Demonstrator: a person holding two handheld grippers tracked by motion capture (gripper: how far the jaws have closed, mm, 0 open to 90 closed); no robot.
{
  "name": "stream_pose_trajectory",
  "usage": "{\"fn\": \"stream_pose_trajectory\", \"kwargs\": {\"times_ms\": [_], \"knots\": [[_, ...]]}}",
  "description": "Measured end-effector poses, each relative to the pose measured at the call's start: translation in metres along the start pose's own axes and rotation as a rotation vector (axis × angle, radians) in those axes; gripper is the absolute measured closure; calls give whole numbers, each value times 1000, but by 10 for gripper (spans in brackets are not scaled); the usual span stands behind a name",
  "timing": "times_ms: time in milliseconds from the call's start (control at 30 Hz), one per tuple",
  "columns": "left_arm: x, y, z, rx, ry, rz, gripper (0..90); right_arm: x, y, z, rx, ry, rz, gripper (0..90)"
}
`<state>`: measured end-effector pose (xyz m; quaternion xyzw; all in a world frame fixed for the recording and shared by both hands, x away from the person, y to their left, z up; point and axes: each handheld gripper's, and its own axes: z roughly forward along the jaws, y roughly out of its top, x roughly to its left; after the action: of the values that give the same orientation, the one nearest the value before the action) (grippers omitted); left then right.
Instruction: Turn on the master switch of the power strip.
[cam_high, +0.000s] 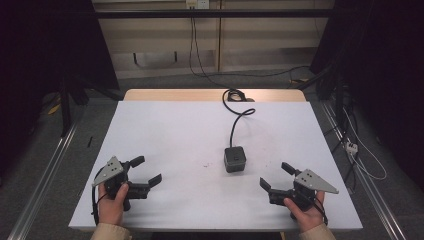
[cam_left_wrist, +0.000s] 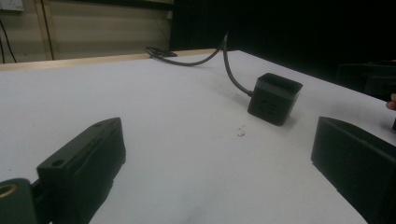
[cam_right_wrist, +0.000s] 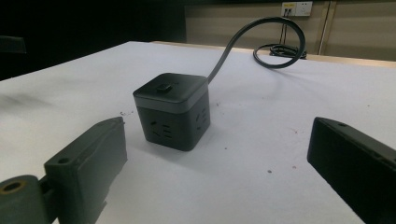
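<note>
Lower left of the high view: left gripper (cam_high: 148, 170), held in a hand (cam_high: 112, 202) low over the white table (cam_high: 165, 125), jaws spread wide with nothing between, tips turned toward frame centre. Likely parked there as a ready pose, clear of the work yet aimed at it.

Centre, a little right: black socket cube (cam_high: 235, 159), resting flat on the table, well apart from both tools, button face up. Cord (cam_high: 235, 122) running from its far side toward the upper middle of the frame, looping near the table's far edge; slack enough, by the look of it, to let the cube be shifted without tugging.

Lower right: right gripper (cam_high: 276, 177), likewise held in a hand (cam_high: 306, 212), jaws wide and empty, pointed up-left at the cube. Nearer to it than the left one, so probably the better placed of the two for a first grasp.

Left gripper view: cube (cam_left_wrist: 274, 99) upper right of centre, far beyond the jaws. Right gripper view: cube (cam_right_wrist: 173, 109) just left of centre, close ahead, standing between the lines of the two open jaws but not yet inside them.
</note>
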<state>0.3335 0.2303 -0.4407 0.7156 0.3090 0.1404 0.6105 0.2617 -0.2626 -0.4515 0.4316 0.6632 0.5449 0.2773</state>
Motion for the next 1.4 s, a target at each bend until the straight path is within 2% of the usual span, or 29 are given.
{"fn": "stream_pose_trajectory", "kwargs": {"times_ms": [467,1400], "knots": [[0,0,2,7,-4,9,27,1,2,5,8,11,-10,47],[-1,0,3,10,-3,22,27,14,16,38,15,47,-35,50]]}}
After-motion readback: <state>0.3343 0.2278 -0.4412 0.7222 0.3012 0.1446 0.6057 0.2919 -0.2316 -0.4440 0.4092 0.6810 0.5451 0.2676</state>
